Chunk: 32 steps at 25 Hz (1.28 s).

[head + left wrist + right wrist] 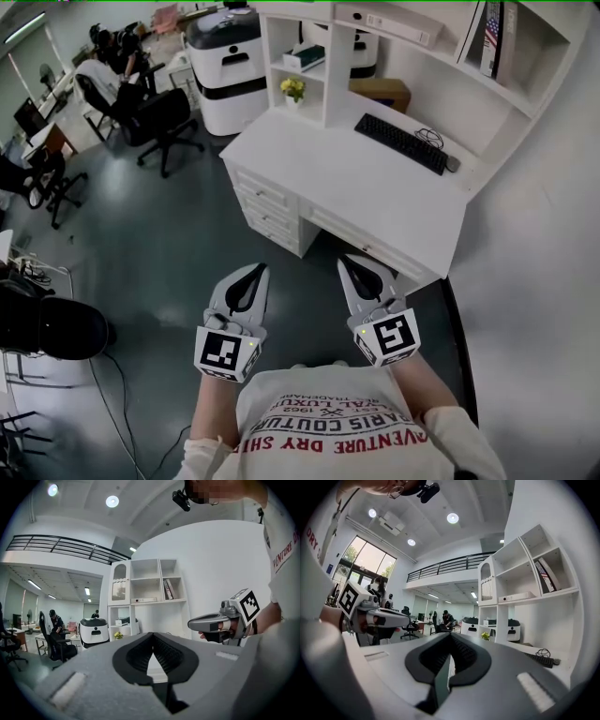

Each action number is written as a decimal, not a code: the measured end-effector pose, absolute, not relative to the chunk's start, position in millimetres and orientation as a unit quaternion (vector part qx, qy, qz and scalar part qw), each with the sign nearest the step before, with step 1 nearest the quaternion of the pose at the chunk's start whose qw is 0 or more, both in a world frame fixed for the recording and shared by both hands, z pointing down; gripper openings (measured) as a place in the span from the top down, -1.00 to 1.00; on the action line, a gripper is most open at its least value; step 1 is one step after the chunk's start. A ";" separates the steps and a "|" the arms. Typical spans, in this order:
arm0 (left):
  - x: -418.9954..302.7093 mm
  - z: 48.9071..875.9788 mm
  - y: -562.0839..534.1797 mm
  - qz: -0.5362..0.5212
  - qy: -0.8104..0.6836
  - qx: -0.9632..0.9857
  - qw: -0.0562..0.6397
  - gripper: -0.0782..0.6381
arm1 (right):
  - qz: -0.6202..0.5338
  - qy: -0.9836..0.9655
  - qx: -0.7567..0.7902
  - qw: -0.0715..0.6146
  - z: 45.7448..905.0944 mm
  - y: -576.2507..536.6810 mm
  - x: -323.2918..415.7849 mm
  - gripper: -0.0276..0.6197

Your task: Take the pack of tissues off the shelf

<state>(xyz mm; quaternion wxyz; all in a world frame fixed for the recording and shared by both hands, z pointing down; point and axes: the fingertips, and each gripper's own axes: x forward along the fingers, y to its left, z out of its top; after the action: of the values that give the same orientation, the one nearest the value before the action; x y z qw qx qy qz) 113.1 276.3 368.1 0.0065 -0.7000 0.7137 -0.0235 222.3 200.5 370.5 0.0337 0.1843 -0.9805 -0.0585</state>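
The left claw (257, 272) and right claw (347, 263) hang clenched and empty before the front edge of the tabletop (375, 192), while the pack of tissues (305, 58) lies on the shelf (319, 72) at its back left corner, above yellow flowers (292, 88).

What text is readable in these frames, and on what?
"1962": shirt, upside down in the head view.
"ARIS COUTU": same shirt, cut off at both ends.
"VENTURE DRY SH": same shirt, cut off at both ends.
Smaller print beside "1962": too blurred to read.
Book spines on the shelf: too small to read.
Marker cubes: patterns only, no words.
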 end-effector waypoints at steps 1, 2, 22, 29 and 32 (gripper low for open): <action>103.8 366.5 279.4 -0.013 0.726 -0.687 0.009 0.76 | -0.053 -0.980 0.188 0.032 371.9 201.8 219.5 0.91; 92.7 363.8 282.9 0.002 0.740 -0.673 0.010 0.71 | -0.046 -0.980 0.192 0.031 373.7 203.2 216.6 0.91; -21.2 407.0 266.5 -0.006 0.770 -0.637 -0.031 -0.44 | -0.016 -0.976 0.212 0.050 414.1 150.0 133.7 0.91; -63.3 398.1 173.8 -0.025 0.779 -0.627 -0.024 -0.44 | -0.021 -0.980 0.195 0.041 408.6 50.9 84.0 0.91; -81.0 393.2 119.6 -0.019 0.777 -0.629 -0.023 -0.44 | -0.024 -0.980 0.191 0.041 404.8 1.3 65.7 0.91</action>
<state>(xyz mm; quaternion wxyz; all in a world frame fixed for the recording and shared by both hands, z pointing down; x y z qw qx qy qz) -81.0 119.6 393.2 -0.0226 -0.6288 0.7770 -0.0188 65.7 1.3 404.8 0.0409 0.1910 -0.9804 -0.0244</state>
